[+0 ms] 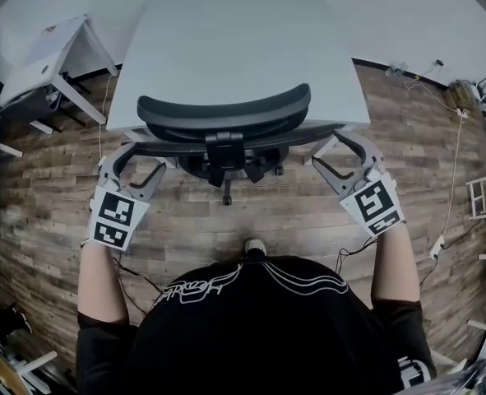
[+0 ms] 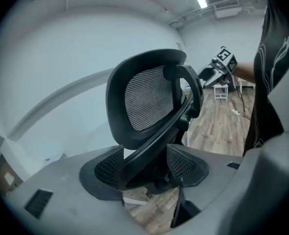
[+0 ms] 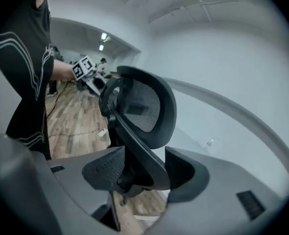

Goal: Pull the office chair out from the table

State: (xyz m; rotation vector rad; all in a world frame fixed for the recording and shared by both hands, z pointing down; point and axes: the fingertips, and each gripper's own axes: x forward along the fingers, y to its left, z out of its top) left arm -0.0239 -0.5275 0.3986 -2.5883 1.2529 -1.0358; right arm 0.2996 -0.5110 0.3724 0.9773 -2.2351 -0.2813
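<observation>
The black mesh-backed office chair [image 1: 224, 109] stands tucked against the near edge of the grey table [image 1: 234, 39], with its back toward me. My left gripper [image 1: 144, 156] is at the left end of the chair's back frame and my right gripper [image 1: 329, 148] is at the right end. In the left gripper view the chair's curved black frame [image 2: 154, 146] runs between the spread pads [image 2: 107, 168], and the jaws stand open. The right gripper view shows the same: the frame [image 3: 139, 155] lies between the wide pads [image 3: 183, 168] without being squeezed.
A second white table [image 1: 53, 56] stands at the far left. A white rack [image 1: 485, 196] and cables with a power strip [image 1: 436, 245] lie on the wooden floor at the right. My shoe [image 1: 255, 245] is just behind the chair's base.
</observation>
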